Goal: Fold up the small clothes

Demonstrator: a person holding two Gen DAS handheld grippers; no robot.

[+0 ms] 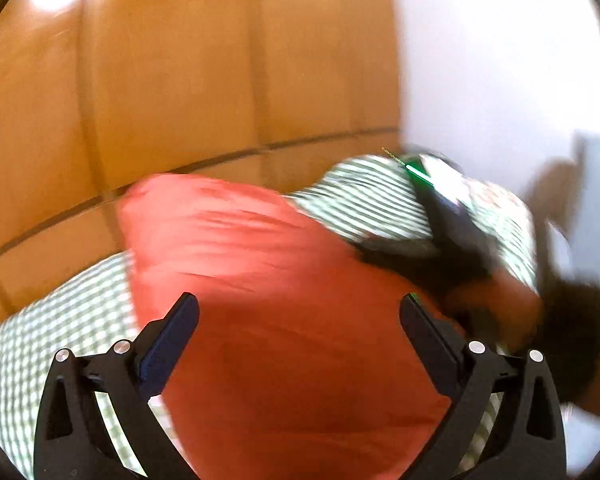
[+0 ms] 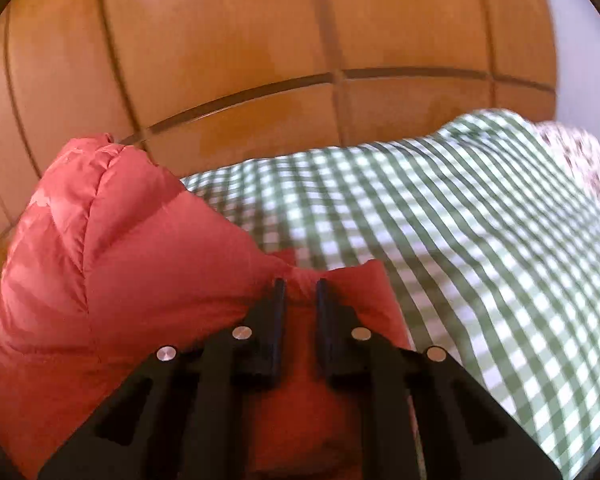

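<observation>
Wooden panelling (image 1: 180, 80) filled the far left and the background of both views, with a white wall (image 1: 500, 60) beyond it to the right. Below it lay a green-and-white checked cloth (image 2: 440, 220) covering the work surface, and on that cloth sat the red padded garment (image 1: 268, 264), a puffy quilted piece with stitched seams, bunched rather than flat.

From the left wrist camera, the left gripper (image 1: 300, 320) hovered over the middle of the garment with its fingers spread wide and nothing between them. Whether the tips touched the fabric could not be told, since the picture was smeared with motion. Further right in that view, the right gripper's body appeared as a dark blurred shape at the garment's right edge.

From the right wrist camera, the right gripper (image 2: 300, 292) had its fingers drawn nearly together, pinching a raised fold of the red garment near its edge, with the bulk of the piece heaped to the left of it and the checked cloth stretching away bare to the right.

By the look of it, the garment would be light and soft but springy: the padding would resist a crease and tend to puff back open, and the smooth shell might slip in a shallow pinch. Taking hold at a seam or hem, where the layers are thin and stitched, seemed the better choice than grabbing the fat of a quilted panel. The free left claw would probably do best at the opposite edge, so the piece could be spread out first.
</observation>
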